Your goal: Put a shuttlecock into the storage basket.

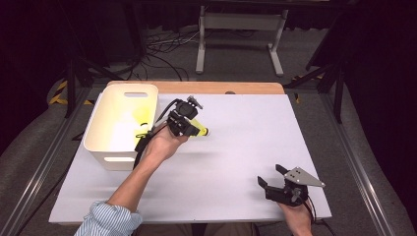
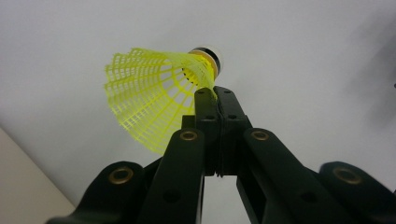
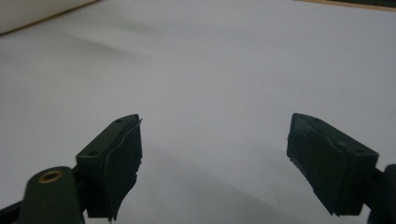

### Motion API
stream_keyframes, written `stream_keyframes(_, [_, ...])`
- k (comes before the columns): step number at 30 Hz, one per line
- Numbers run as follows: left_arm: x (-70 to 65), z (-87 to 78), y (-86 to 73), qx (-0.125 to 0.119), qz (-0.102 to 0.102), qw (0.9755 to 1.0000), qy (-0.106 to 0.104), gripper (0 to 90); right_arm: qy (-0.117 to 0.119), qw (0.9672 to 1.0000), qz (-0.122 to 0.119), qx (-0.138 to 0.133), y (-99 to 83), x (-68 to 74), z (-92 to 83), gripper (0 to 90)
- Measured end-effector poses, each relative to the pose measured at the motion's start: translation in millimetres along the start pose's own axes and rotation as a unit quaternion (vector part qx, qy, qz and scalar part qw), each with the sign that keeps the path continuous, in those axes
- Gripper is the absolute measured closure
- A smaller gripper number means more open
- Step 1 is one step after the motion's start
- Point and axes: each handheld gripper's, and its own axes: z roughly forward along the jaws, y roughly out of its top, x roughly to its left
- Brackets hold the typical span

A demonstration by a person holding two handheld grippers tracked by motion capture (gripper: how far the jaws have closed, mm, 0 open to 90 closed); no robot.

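No lettering, label, brand, number or sign can be read anywhere in these pictures, on any object or surface near either gripper.

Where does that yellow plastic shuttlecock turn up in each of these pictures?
High view: the yellow plastic shuttlecock sits left of centre, pinched in the left tool, just right of the white plastic bin.
Left gripper view: upper centre-left, its skirt edge clamped between the shut black jaws, skirt fanning left.
Right gripper view: not in it.
Shared landmark: the white tabletop.
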Motion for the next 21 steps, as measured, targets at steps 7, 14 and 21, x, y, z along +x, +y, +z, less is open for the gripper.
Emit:
stream_keyframes(7, [0.0, -3.8, -2.3, -0.003, -0.001, 1.0, 0.005, 89.7, 0.0, 1.0, -0.001, 0.0, 0.0, 0.0, 0.1, 18.5])
stream_keyframes(14, [-0.2, -8.5, -4.9, -0.003, 0.001, 0.9999, 0.01, 89.7, 0.0, 1.0, -0.001, 0.0, 0.0, 0.1, 0.1, 18.5])
stream_keyframes(21, [-0.8, -14.0, -7.7, -0.007, 0.003, 0.9998, 0.017, 89.7, 0.0, 1.0, -0.002, 0.0, 0.0, 0.1, 0.1, 18.5])
